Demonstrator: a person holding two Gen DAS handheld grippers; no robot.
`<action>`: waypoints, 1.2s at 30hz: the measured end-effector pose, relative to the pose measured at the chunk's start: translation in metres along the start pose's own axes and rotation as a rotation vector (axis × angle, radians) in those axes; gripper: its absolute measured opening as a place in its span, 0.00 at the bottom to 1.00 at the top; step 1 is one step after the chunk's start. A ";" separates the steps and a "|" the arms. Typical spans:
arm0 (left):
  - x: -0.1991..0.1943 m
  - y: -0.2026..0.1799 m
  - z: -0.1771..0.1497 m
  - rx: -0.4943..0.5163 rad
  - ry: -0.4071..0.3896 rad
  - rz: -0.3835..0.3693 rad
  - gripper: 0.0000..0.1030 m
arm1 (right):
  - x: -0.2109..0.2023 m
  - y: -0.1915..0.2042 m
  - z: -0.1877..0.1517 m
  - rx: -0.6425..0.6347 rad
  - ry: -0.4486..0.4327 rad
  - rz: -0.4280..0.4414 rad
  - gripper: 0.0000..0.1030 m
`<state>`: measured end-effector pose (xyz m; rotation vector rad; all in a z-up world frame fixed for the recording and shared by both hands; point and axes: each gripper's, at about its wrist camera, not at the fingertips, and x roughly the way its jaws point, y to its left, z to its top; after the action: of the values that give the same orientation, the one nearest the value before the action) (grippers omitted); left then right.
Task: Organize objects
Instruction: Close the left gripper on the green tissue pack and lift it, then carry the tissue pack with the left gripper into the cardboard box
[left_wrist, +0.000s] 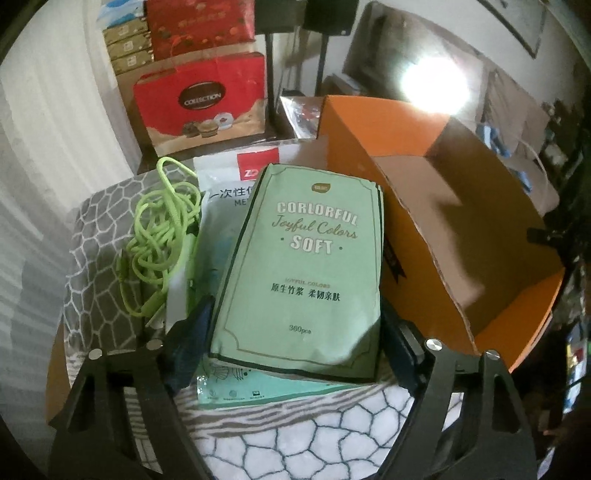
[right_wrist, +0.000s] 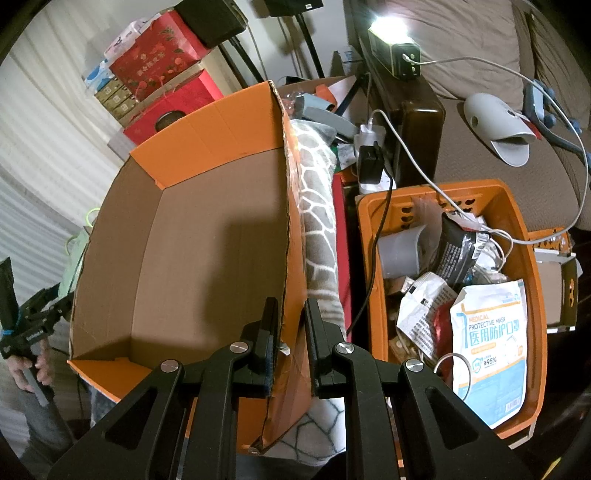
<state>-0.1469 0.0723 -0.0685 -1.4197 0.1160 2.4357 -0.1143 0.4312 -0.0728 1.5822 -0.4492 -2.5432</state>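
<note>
The left tongs (left_wrist: 295, 350) straddle a pale green soft tissue pack (left_wrist: 299, 266), pads apparently not yet pressing, lying on the patterned grey-white cloth (left_wrist: 314, 435) beside the orange cardboard box (left_wrist: 461, 229). The right tongs (right_wrist: 291, 347) are clenched on that box's side wall.

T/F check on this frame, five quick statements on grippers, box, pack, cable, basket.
1. The right gripper clamps the orange box's wall. True.
2. The box holds several items. False: its inside is bare cardboard.
3. The left gripper straddles the green tissue pack. True; whether its pads press the pack cannot be told.
4. The green cable lies inside the box. False: it lies on the patterned cloth, on the far side of the pack from the box.
5. The orange basket is empty. False: it holds a mask pack and other clutter.
</note>
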 end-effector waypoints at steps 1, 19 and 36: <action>-0.001 0.001 0.000 -0.007 -0.004 0.003 0.77 | 0.000 0.000 0.000 0.000 0.000 0.000 0.13; -0.084 -0.015 0.025 -0.051 -0.202 -0.105 0.75 | 0.000 0.001 0.001 0.003 0.000 0.003 0.13; -0.055 -0.113 0.029 0.103 -0.165 -0.163 0.75 | 0.000 0.000 0.001 0.004 0.001 0.003 0.13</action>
<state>-0.1106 0.1725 0.0034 -1.1336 0.0830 2.3644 -0.1148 0.4314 -0.0727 1.5827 -0.4566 -2.5417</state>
